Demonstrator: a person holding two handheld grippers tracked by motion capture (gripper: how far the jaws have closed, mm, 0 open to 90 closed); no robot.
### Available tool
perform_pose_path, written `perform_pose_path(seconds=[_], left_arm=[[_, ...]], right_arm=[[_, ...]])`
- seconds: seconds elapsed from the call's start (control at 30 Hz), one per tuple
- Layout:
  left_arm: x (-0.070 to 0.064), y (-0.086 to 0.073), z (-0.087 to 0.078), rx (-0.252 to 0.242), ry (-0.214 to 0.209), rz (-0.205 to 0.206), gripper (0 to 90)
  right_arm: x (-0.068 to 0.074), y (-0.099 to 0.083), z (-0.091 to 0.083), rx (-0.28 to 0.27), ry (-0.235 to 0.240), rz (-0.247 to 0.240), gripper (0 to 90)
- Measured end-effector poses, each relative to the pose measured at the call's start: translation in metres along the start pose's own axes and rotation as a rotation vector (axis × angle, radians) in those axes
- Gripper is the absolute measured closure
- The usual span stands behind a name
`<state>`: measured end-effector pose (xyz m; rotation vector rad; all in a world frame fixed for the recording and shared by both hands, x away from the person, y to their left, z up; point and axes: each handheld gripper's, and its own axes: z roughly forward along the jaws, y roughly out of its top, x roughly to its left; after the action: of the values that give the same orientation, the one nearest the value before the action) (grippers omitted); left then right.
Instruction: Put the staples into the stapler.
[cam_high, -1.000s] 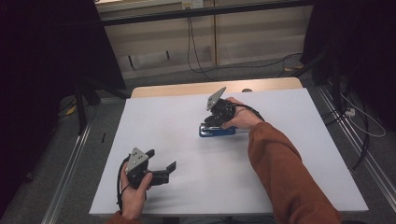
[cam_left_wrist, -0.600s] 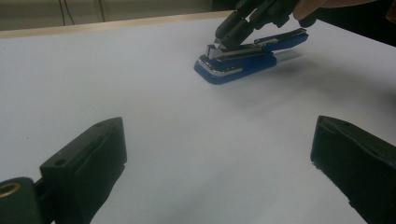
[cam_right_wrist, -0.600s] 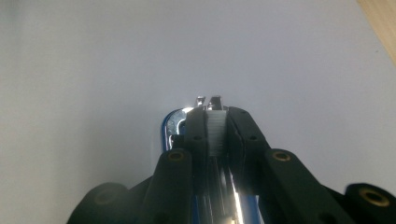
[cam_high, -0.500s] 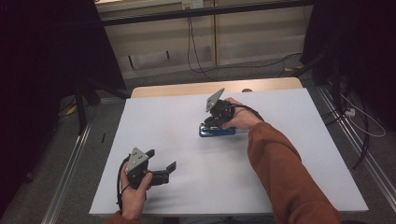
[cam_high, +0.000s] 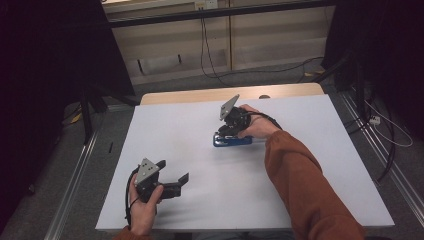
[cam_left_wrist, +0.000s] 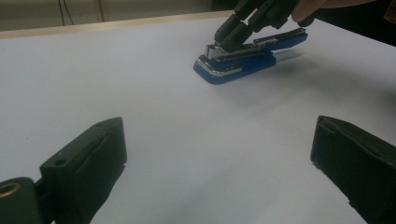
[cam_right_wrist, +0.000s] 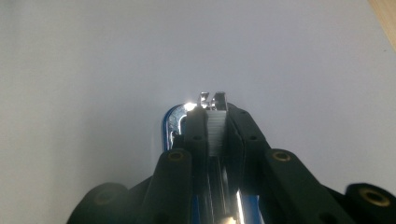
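One white table (cam_high: 310, 165) bears one blue stapler (cam_high: 232, 140) near its far middle. Two grippers work here. The right gripper (cam_high: 226, 131) is clamped on the stapler's metal staple rail. The left gripper (cam_high: 176, 181), well nearer than the stapler, rests with jaws spread wide.

Your left gripper (cam_high: 176, 181) is resting low at seven o'clock, jaws standing wide apart and pointing toward two o'clock; your left hand (cam_high: 142, 205) is wrapping its grip from behind. Your right gripper (cam_high: 226, 131) is sitting near twelve o'clock, jaws pinched close together, angled downward. Your right forearm (cam_high: 300, 180), sleeved, is stretching in from five o'clock.
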<state>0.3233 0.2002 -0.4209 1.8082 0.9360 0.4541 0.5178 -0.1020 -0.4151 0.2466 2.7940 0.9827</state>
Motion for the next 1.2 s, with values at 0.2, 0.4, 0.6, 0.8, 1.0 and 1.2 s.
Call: perform_pose_path(seconds=[0.2, 0.4, 0.6, 0.8, 1.0, 1.2], left_arm=[[0.0001, 0.0001, 0.0, 0.005, 0.001, -0.001, 3.7], [0.0, 0.0, 0.0001, 0.003, -0.001, -0.001, 3.7], [0.0002, 0.0, 0.0001, 0.008, -0.002, 0.004, 3.7], [0.0006, 0.0, -0.0001, 0.011, -0.001, 0.004, 3.7], [0.0006, 0.0, -0.0003, 0.01, -0.002, 0.005, 3.7], [0.0005, 0.0, -0.0001, 0.008, -0.003, 0.004, 3.6]], right_arm=[[-0.0025, 0.0015, 0.0, 0.002, 0.017, -0.015, 79.3], [-0.0026, 0.0051, 0.0022, 0.005, 0.018, -0.018, 79.3], [-0.0026, 0.0049, 0.0022, 0.004, 0.019, -0.011, 79.2], [-0.0026, 0.0042, 0.0027, 0.001, 0.019, -0.003, 77.7], [-0.0023, 0.0041, 0.0038, 0.008, 0.019, 0.02, 75.2], [-0.0029, 0.0036, 0.0019, 0.007, 0.005, 0.032, 73.9]])
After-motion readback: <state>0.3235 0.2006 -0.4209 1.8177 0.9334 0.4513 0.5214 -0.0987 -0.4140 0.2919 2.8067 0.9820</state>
